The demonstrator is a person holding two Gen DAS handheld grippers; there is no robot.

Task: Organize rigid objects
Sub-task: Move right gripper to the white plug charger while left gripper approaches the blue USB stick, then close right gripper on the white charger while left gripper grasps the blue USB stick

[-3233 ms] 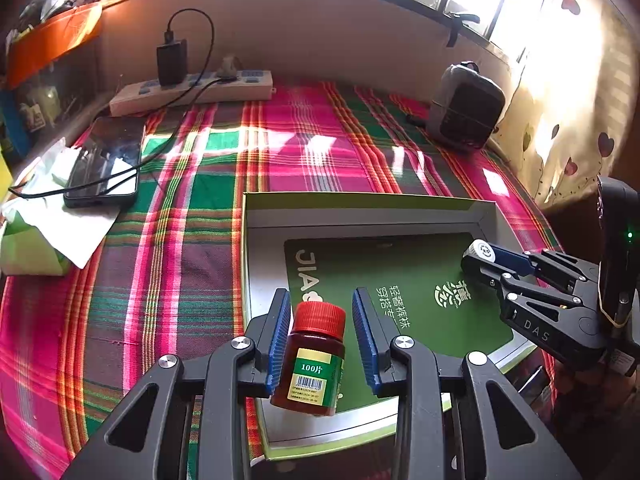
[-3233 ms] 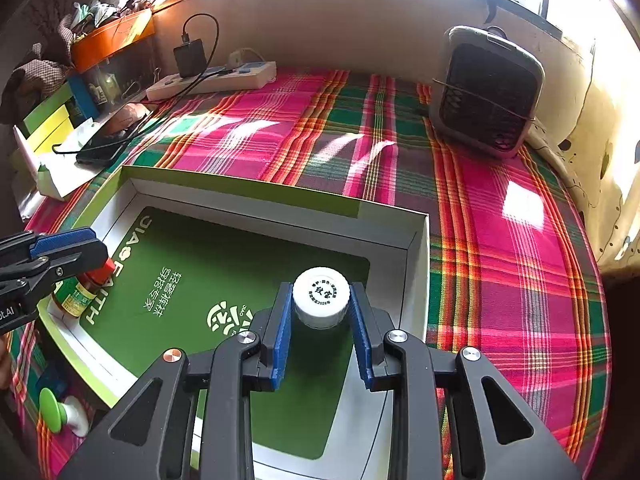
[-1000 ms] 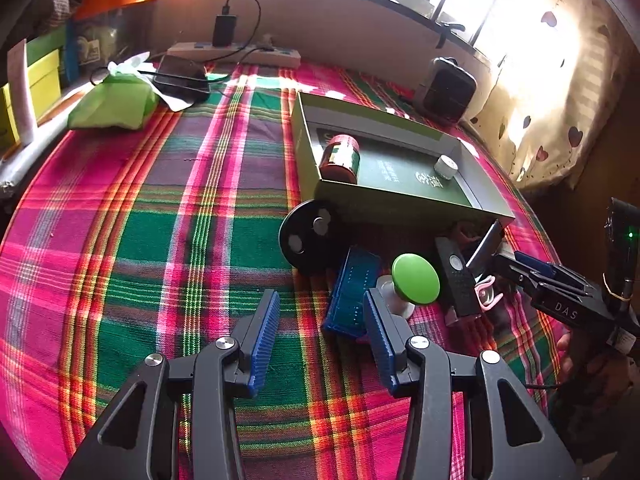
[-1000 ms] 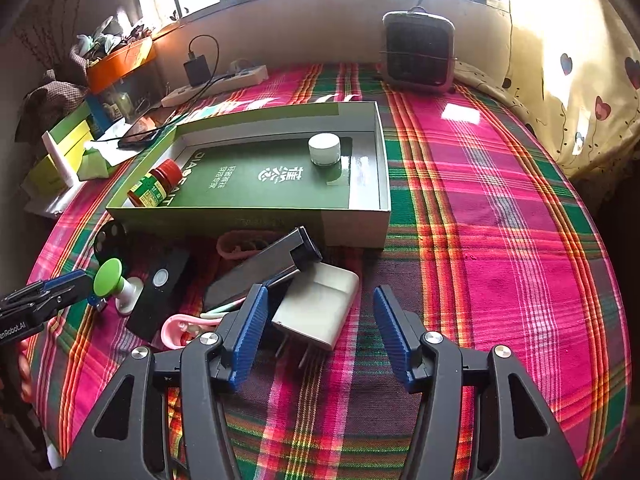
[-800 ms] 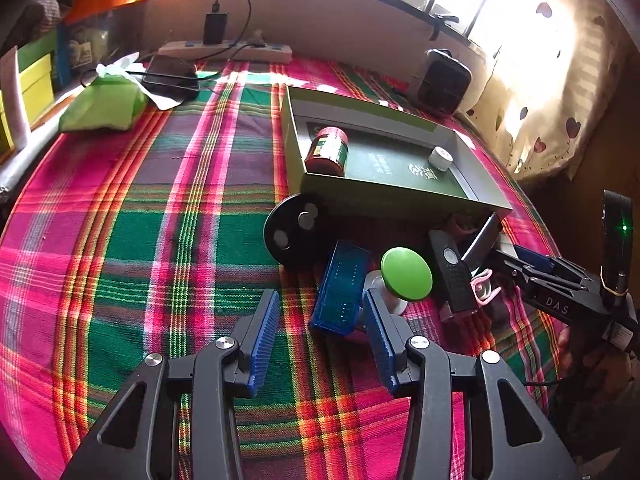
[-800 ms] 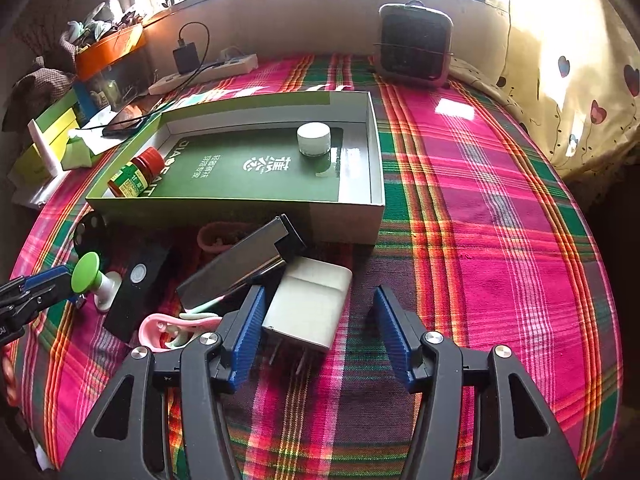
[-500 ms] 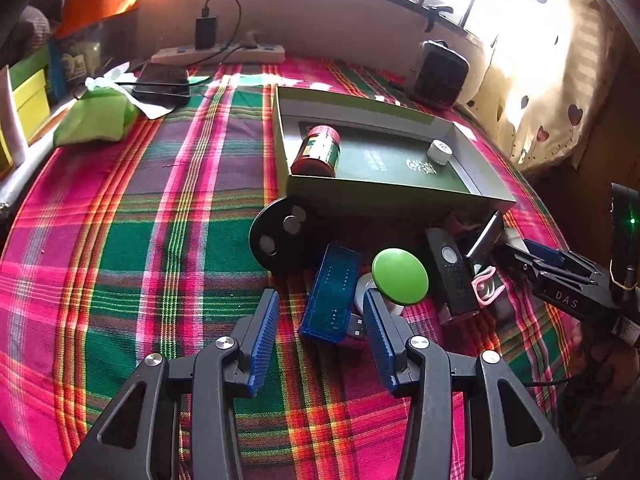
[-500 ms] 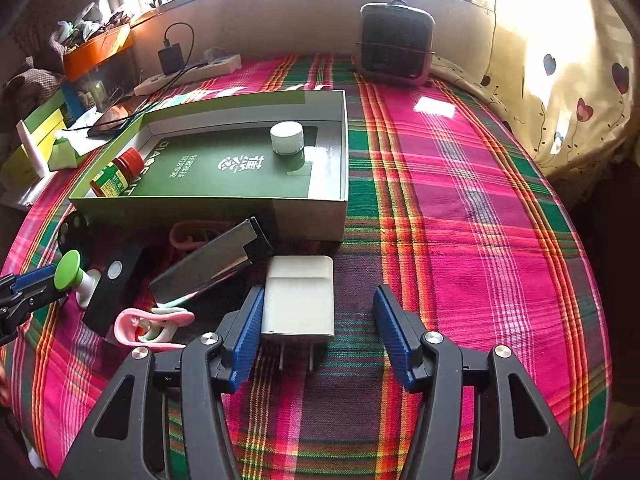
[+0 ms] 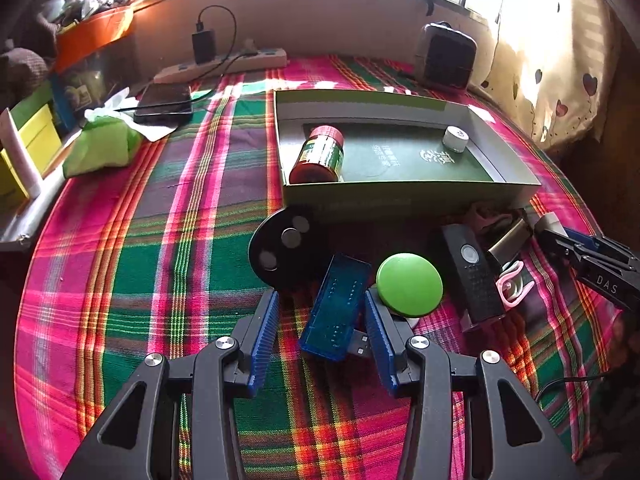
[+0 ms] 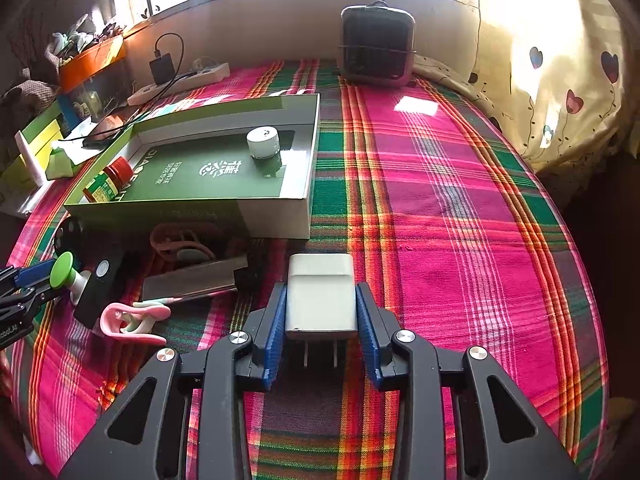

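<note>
Between the right claw (image 10: 321, 320) fingers, the white charger plug (image 10: 321, 294) is sitting with both blue pads against its sides, prongs pointing back toward the camera. Jaws have just been closing; they are now clamping on the plug, which is lying on the plaid cloth (image 10: 460, 208) just in front of the green box (image 10: 276, 212), near its right corner.

Left claw (image 9: 320, 334) jaws are standing apart around the blue USB adapter (image 9: 336, 308). Right pad is close to or touching its metal connector, left pad is clear of it; no grip.

Green-capped item (image 9: 409, 285) is sitting just right of the adapter, black round disc (image 9: 280, 250) just behind it. Black remote (image 9: 472, 276), pink clip (image 9: 514, 282) and a metal-faced flat bar (image 10: 192, 278) are lying further right, all along the box's near wall.

Inside the box, the red-capped bottle (image 9: 320, 156) is lying on its side at the left end and a white-capped jar (image 9: 455, 139) is standing toward the right end.

Far edge of the counter is carrying a power strip (image 9: 224, 66) with a black charger plugged in, a phone (image 9: 164, 98) and a small heater (image 10: 376, 46) at the far right.
</note>
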